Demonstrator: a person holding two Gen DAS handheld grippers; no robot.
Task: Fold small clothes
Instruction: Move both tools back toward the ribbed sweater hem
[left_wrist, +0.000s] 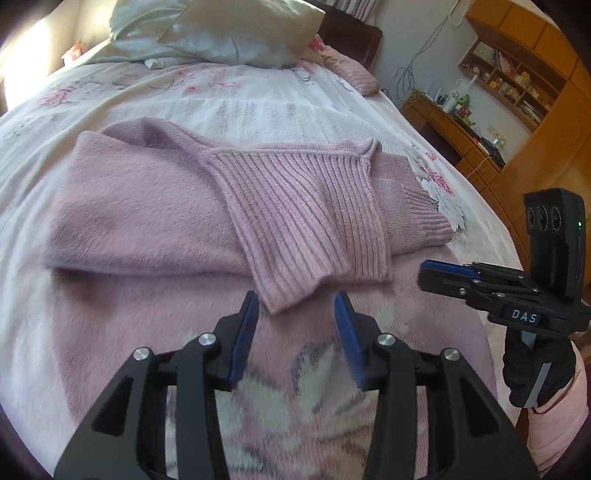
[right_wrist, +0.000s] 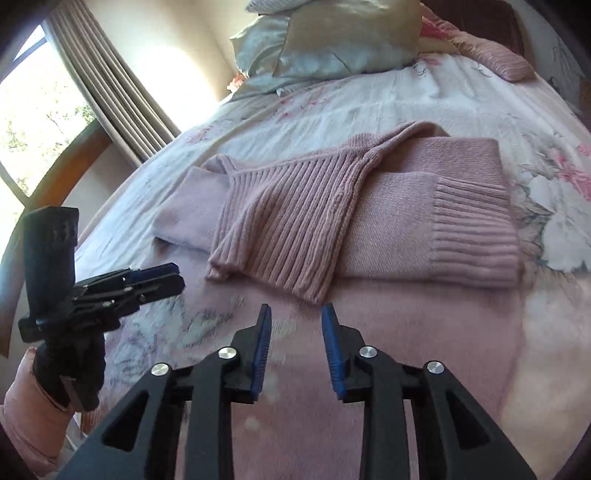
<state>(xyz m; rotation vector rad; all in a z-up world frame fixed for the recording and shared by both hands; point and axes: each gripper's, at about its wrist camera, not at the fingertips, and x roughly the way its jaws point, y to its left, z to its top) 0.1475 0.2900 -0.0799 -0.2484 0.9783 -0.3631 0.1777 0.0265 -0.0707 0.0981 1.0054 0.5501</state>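
Sweater (left_wrist: 155, 206) folded on bed (left_wrist: 258, 96); left hand-held gripper (left_wrist: 295, 306) released, right hand-held gripper (right_wrist: 295, 317) released, clear of hem.

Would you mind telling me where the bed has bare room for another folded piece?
Bare bedspread lies between the pink sweater and the pillows. Another patch is left of the sweater. Nearer, the left gripper and right gripper crowd the space.

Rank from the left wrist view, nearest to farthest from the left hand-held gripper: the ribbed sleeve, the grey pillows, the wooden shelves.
1. Ribbed sleeve, just ahead of the left hand-held gripper.
2. Grey pillows, at the bed's far end.
3. Wooden shelves, far right, beyond the bed.
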